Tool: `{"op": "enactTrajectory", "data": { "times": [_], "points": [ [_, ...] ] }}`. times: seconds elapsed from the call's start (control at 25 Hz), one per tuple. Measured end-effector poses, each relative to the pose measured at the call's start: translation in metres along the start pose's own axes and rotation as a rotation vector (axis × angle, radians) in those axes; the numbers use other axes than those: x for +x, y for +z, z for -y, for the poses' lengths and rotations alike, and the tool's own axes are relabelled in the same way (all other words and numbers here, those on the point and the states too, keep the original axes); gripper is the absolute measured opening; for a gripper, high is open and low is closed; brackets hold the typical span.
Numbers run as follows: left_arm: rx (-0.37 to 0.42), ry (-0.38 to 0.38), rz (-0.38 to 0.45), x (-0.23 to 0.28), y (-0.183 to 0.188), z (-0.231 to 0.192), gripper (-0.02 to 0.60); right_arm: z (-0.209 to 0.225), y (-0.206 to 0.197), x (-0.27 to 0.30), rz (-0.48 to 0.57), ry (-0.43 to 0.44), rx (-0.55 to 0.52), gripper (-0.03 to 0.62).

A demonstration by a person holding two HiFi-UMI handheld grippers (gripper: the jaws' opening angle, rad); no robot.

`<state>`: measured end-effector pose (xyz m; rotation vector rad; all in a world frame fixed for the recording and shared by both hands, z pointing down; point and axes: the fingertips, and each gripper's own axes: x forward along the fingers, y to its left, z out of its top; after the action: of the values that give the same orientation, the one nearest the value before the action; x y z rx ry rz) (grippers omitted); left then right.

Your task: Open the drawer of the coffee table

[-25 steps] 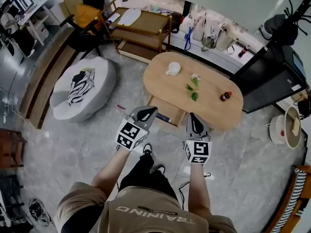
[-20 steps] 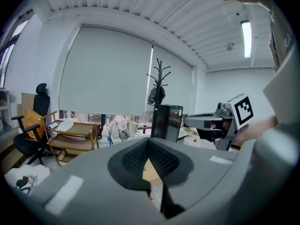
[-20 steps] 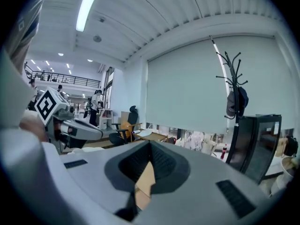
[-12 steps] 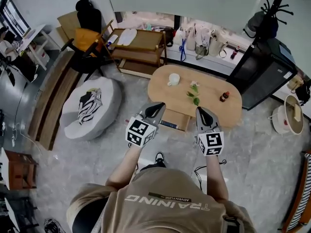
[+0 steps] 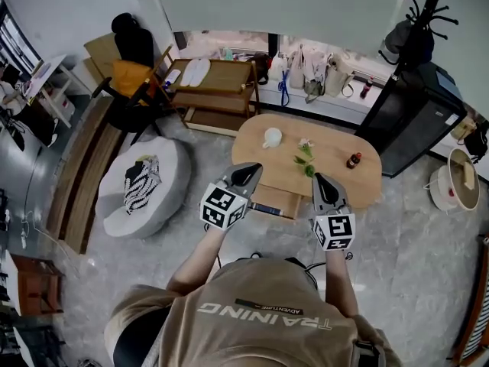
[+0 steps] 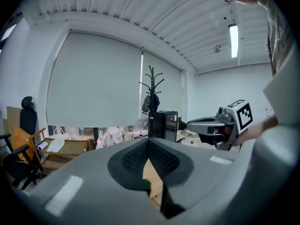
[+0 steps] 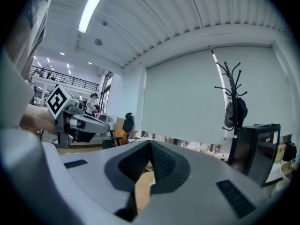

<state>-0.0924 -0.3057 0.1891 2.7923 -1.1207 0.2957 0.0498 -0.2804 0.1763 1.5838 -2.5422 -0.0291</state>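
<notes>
Your left gripper (image 5: pixel 248 173) has its jaws closed tip to tip with nothing between them, and your right gripper (image 5: pixel 321 180) is closed and empty too. You hold both out in front of you, side by side and apart, with their marker cubes toward you. In the head view their tips lie over the near edge of the coffee table (image 5: pixel 348 182). Each gripper view looks nearly level across the room, so neither gripper touches the table.

The drawer (image 5: pixel 275 197) is between the two grippers, pulled out from the near side of the table toward you. It is a shallow box of light wood like the top, with a dark flat thing along its front that I cannot identify. The table top is a long oval of pale wood.

On the top stand a white cup (image 5: pixel 272 138) at the left, a green sprig (image 5: pixel 304 157) with a small white flower in the middle, and a small dark bottle (image 5: pixel 353 160) with a red cap at the right. All three are well apart from the drawer.

To your left is a grey pouf (image 5: pixel 164 197) with a striped black-and-white cloth (image 5: pixel 137 180) on it. Beyond the table are a wooden two-shelf trolley (image 5: pixel 221 75) and a chair (image 5: pixel 130 79) with an orange cushion. A black cabinet (image 5: pixel 412 121) and a coat stand (image 5: pixel 420 14) are at the right.

Your shirt reads "TRAINING", upside down in the head view; the smaller line under it is too small to read.
</notes>
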Motion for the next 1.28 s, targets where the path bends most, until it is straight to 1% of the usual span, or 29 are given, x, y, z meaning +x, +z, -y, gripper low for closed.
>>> {"op": "enactTrajectory", "data": {
  "times": [0.2,0.28,0.52,0.68,0.84,0.92,1.12,1.28],
  "points": [
    [-0.007,0.017,0.040,0.026,0.024,-0.004,0.006,0.032,0.021,0.010,0.041,0.016,0.004,0.005],
    [0.004,0.022,0.059,0.035,0.036,-0.002,0.006,0.042,0.032,0.012,0.067,0.019,-0.001,0.005],
    [0.029,0.050,0.096,0.037,0.059,-0.003,0.006,0.048,0.049,0.016,0.101,0.042,-0.021,0.005],
    [0.032,0.061,0.100,0.031,0.059,-0.003,0.006,0.041,0.052,0.009,0.097,0.045,-0.029,0.005],
    [-0.006,0.049,0.100,0.032,0.053,0.004,0.006,0.043,0.047,-0.001,0.078,0.030,-0.024,0.005],
    [-0.012,0.050,0.101,0.033,0.051,0.009,0.006,0.044,0.044,-0.006,0.070,0.026,-0.022,0.005],
    [0.037,0.062,0.081,0.022,0.047,0.019,0.006,0.035,0.044,-0.016,0.058,0.016,-0.028,0.005],
    [0.052,0.083,0.100,0.011,0.050,0.022,0.006,0.024,0.049,-0.024,0.060,0.030,-0.054,0.005]
  ]
}}
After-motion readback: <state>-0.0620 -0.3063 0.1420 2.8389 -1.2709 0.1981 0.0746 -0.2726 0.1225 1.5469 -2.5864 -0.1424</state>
